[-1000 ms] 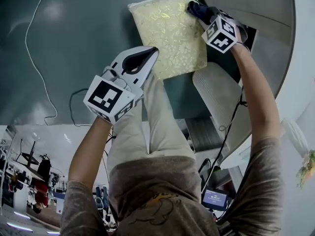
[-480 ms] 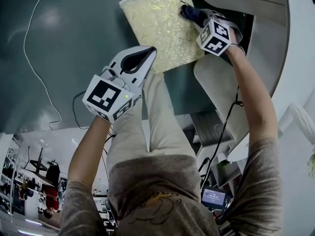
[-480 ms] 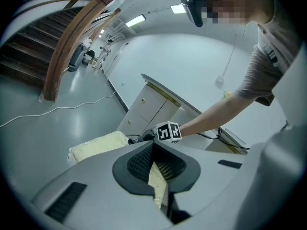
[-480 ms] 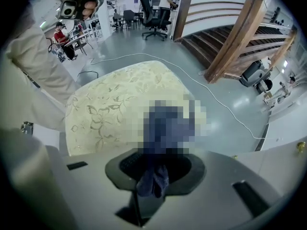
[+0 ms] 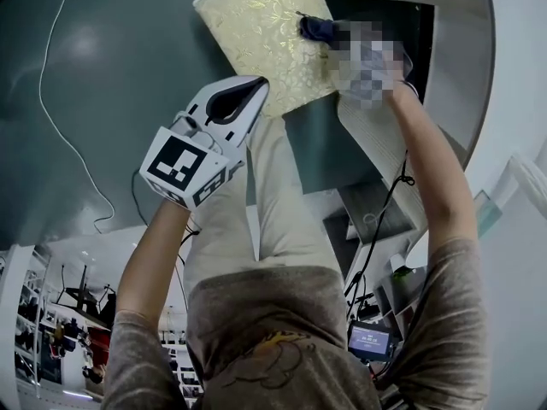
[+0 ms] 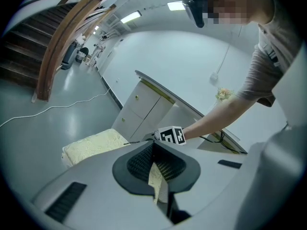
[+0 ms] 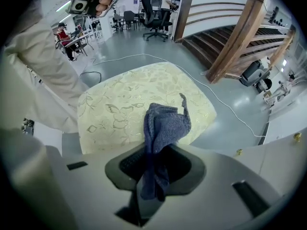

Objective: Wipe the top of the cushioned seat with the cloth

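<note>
The cushioned seat (image 5: pixel 261 37) is a pale yellow pad with a leaf pattern, standing on the grey floor at the top of the head view. My right gripper (image 5: pixel 332 39) is at its right edge, partly under a mosaic patch, shut on a dark blue cloth (image 5: pixel 316 29) that rests on the pad. In the right gripper view the cloth (image 7: pixel 165 123) hangs bunched from the right gripper (image 7: pixel 156 150) over the seat (image 7: pixel 120 104). My left gripper (image 5: pixel 255 88) hovers near the seat's near edge, shut and empty. The left gripper (image 6: pixel 153 145) points at the seat (image 6: pixel 93 145).
A white cable (image 5: pixel 51 84) snakes over the floor at the left. A white curved counter (image 5: pixel 449 32) and a beige chair seat (image 5: pixel 376 135) stand right of the pad. My legs (image 5: pixel 256 212) are just below it. A wooden staircase (image 7: pixel 230 37) rises beyond.
My right gripper has dragged the cloth from the seat's far right corner a little toward me along the right edge. The head view has tilted. The left gripper has hardly moved.
</note>
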### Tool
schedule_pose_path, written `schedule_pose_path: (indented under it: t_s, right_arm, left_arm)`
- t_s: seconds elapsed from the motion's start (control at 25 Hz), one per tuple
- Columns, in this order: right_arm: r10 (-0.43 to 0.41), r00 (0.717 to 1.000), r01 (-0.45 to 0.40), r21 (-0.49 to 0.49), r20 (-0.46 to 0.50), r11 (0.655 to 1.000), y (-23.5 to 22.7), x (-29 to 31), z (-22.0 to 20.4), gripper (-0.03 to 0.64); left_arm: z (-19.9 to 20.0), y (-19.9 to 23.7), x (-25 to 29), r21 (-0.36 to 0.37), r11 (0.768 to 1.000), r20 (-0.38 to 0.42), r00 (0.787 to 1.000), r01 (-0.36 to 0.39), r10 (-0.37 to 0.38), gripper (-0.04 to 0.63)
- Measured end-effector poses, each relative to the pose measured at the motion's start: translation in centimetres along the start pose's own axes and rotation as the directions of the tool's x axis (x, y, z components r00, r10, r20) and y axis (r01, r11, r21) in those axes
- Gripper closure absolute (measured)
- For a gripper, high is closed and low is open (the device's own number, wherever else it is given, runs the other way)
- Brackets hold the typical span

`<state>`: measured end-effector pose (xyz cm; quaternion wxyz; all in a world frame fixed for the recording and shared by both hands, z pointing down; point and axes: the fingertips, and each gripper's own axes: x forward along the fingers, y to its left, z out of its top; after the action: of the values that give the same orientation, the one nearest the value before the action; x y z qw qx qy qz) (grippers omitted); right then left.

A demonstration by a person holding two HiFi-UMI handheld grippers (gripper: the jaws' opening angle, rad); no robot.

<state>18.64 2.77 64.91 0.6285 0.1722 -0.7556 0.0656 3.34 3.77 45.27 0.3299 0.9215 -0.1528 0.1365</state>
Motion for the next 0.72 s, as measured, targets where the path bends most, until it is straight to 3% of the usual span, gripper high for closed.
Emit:
schedule_pose_path:
  t_s: [0.4,0.72]
  right_arm:
    - [0.023,1.000,-0.023,0.013,-0.002,1.000,4.8,-0.8,-1.5,0.529]
    - [0.046,0.999,-0.047,0.087,0.017,0.995,7.7,-1.6,-2.7,0.523]
  left_arm:
    - [-0.4,-0.6,0.3,0.021,0.999,-0.030,0.999,0.032,-0.031,0.577]
    - [-0.1,-1.6,1.0,0.036,0.998,-0.039,0.998,0.052,-0.050,0.577]
